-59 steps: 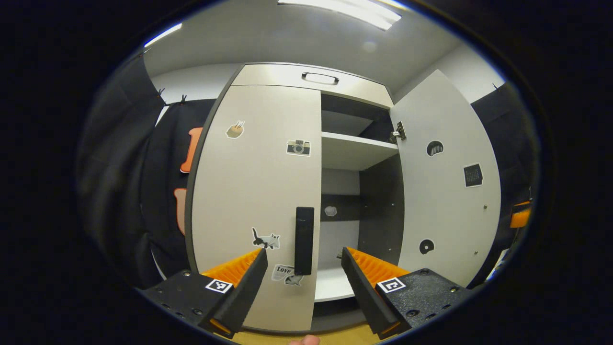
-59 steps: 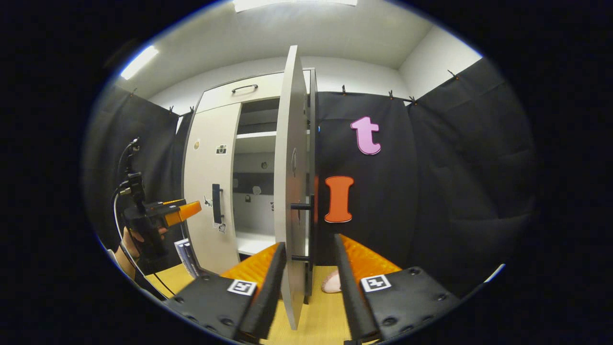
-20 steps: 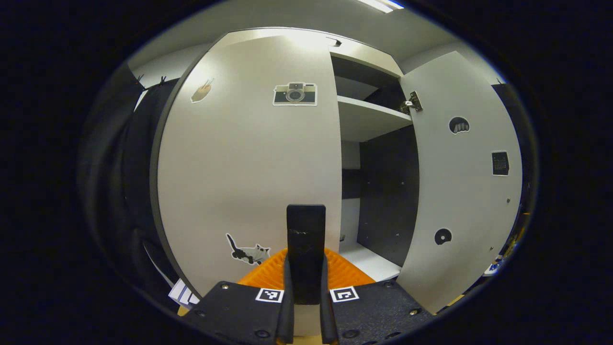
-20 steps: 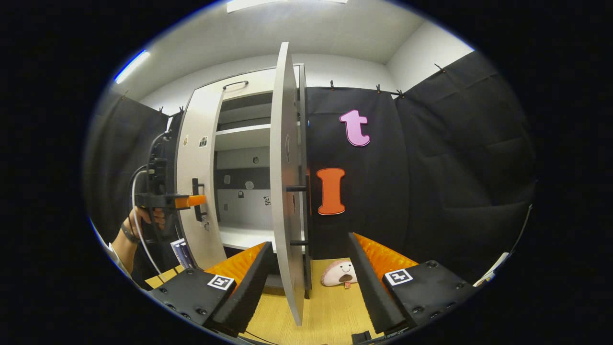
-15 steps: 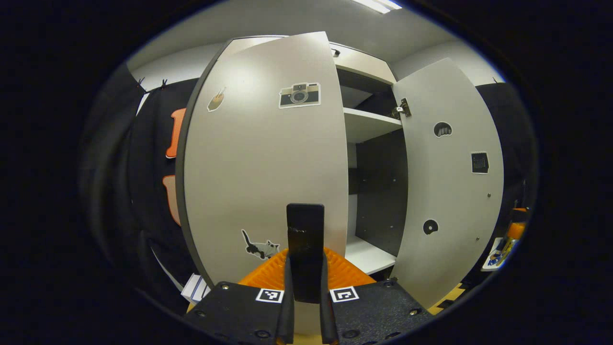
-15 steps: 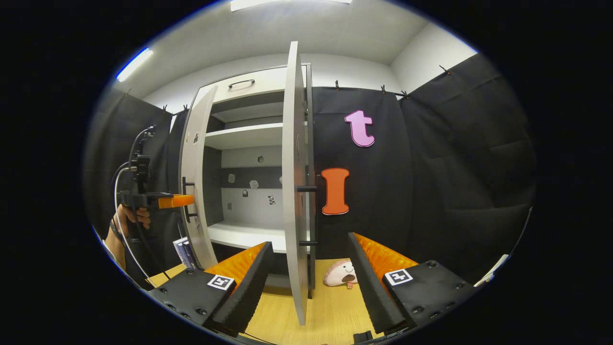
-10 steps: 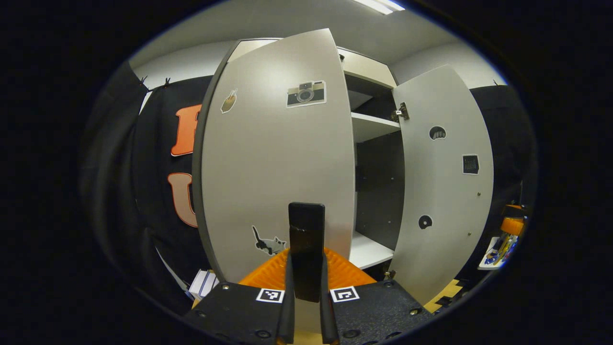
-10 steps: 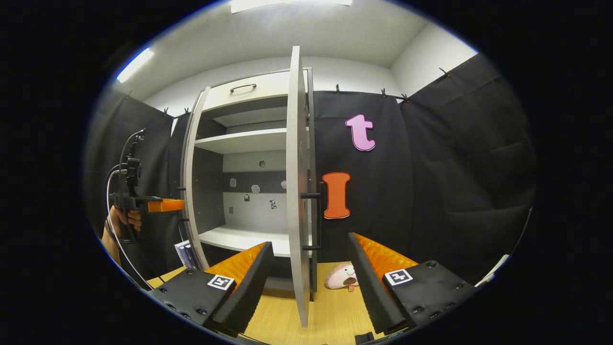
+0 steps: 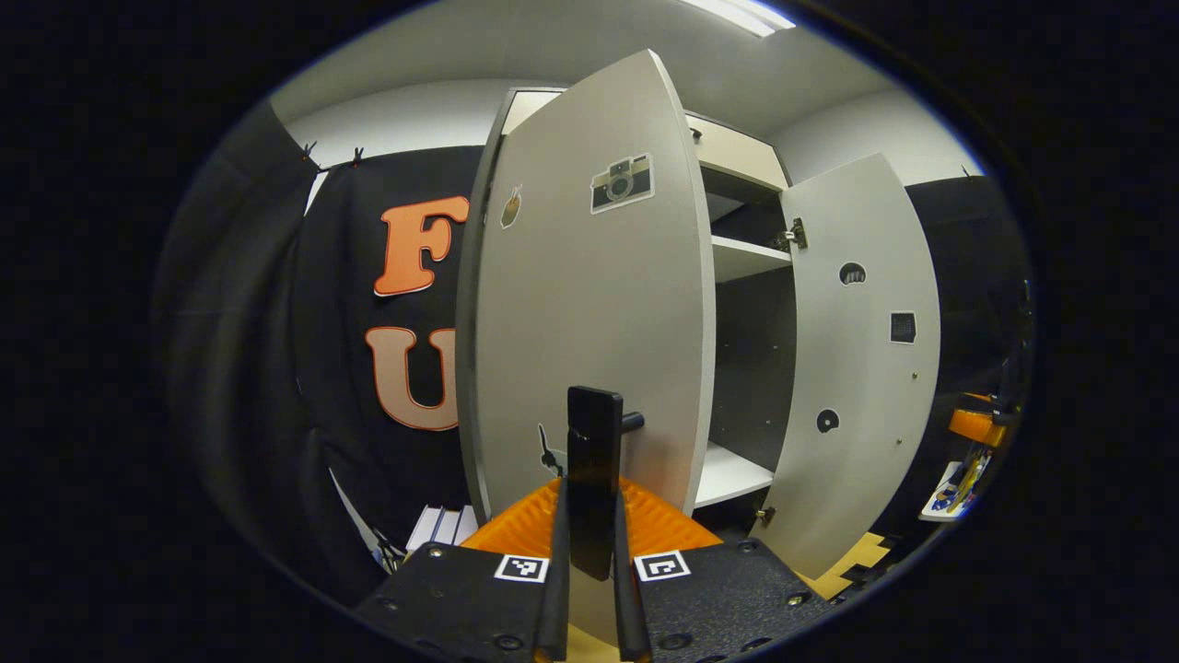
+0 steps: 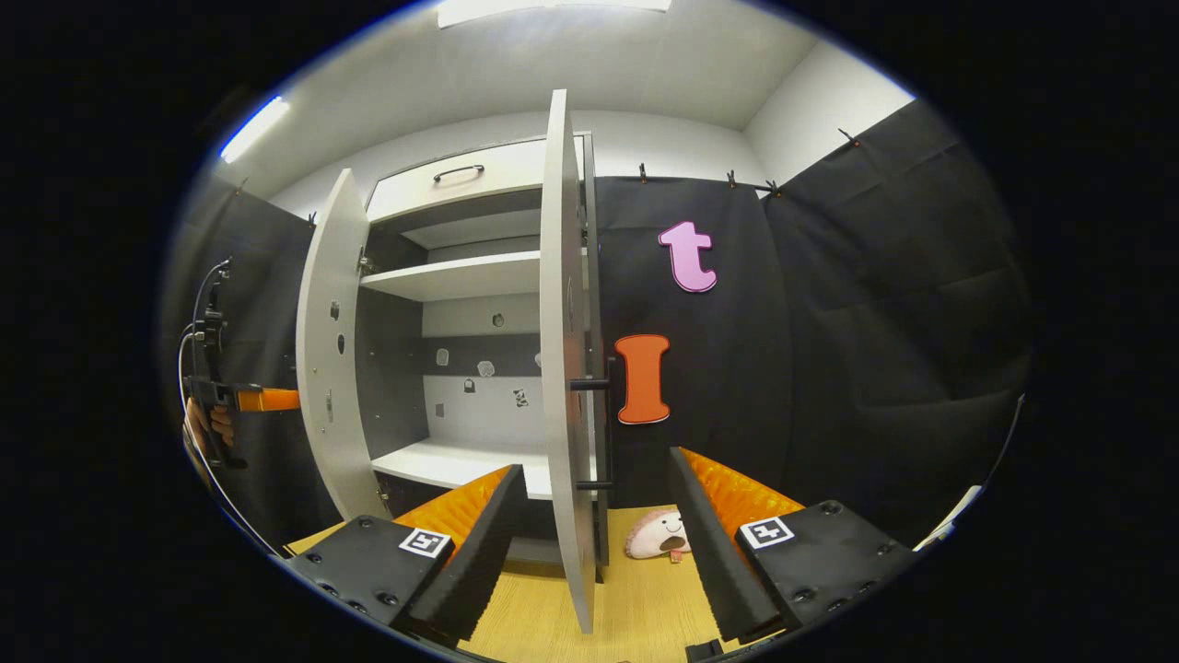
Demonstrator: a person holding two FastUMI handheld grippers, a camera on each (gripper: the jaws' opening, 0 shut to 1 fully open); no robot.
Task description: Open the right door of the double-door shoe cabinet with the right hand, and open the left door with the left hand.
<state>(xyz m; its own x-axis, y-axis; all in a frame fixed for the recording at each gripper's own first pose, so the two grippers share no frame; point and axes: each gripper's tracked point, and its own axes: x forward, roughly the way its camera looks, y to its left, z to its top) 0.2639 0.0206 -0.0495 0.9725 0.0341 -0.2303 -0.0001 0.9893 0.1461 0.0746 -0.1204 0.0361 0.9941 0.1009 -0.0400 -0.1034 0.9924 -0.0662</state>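
Left door (image 9: 589,304) of the shoe cabinet (image 10: 461,184) swung well out, its dark bar handle (image 9: 594,479) upright and pinched between both fingers of the left gripper (image 9: 592,589), jaws clenched on it. Camera sticker (image 9: 623,182) high on the door's outer face, a smaller sticker (image 9: 509,207) near the hinge side. From the right gripper view, same door (image 10: 327,359) seen from its inner face, standing out from the cabinet, with the left gripper (image 10: 267,399) and the hand (image 10: 210,425) holding it just beyond the door's edge.

Right door (image 10: 562,368) open too, seen edge-on between the fingers of the right gripper (image 10: 594,552), jaws spread wide and touching nothing; its handle (image 10: 603,419) on the far face. Inner face of that door (image 9: 857,368) carrying small dark stickers.

Inside: white shelves (image 10: 461,276), dark side panels, small stickers on the back wall. Below: pale wooden floor (image 10: 636,599) with a pink plush toy (image 10: 659,534) lying near the right door's foot. Around: black cloth wall (image 10: 829,322), white ceiling with strip lights (image 10: 553,9).
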